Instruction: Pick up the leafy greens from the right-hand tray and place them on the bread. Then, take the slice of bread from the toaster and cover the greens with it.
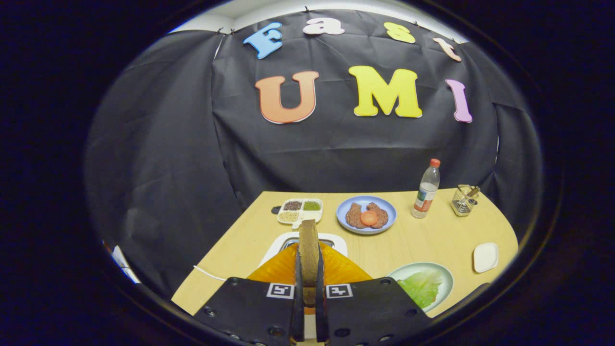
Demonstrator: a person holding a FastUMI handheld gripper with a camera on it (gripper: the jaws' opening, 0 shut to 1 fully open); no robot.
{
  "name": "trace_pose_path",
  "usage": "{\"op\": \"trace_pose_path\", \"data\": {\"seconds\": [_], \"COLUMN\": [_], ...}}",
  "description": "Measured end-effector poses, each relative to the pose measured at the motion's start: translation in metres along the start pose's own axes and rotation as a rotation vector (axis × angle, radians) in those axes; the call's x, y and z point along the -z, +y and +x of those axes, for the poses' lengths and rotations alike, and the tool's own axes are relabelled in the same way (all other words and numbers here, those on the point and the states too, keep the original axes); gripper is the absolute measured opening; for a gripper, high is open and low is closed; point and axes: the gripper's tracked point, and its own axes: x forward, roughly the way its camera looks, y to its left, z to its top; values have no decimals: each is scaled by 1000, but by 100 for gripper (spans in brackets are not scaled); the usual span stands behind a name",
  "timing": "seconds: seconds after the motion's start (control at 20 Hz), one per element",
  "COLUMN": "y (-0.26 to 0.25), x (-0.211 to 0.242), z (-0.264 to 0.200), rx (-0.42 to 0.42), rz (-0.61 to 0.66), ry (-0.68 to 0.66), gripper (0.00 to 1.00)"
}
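Tongs [308, 276] pinch the bread slice [309, 250] upright, edge-on, both fingers against its faces.
Slice sits over the orange toaster [336, 270], likely just lifted from its slot. Greens [423, 286] lie on the tray [447, 274] to the right; bench [423, 235] beyond holds a patty plate [390, 211].

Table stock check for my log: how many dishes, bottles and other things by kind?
Dishes: 4 (blue round plate, pale green plate, white divided tray, small white square dish)
Clear plastic bottle: 1
Wire basket: 1
Brown bread slice between the gripper fingers: 1
Total: 7
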Motion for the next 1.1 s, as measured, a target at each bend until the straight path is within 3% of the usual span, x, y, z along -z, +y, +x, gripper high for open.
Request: {"op": "trace_pose_path", "data": {"seconds": [0.3,0.55,0.8,1.1], "y": [-18,-80,-187,-338], "x": [-40,-74,-89,-76], "z": [-38,-75,-102,-116], "rx": [-76,-75,24,190], "rz": [70,104,144,205], "ry": [-39,-100,-142,-161], "gripper": [9,9,9,9]}}
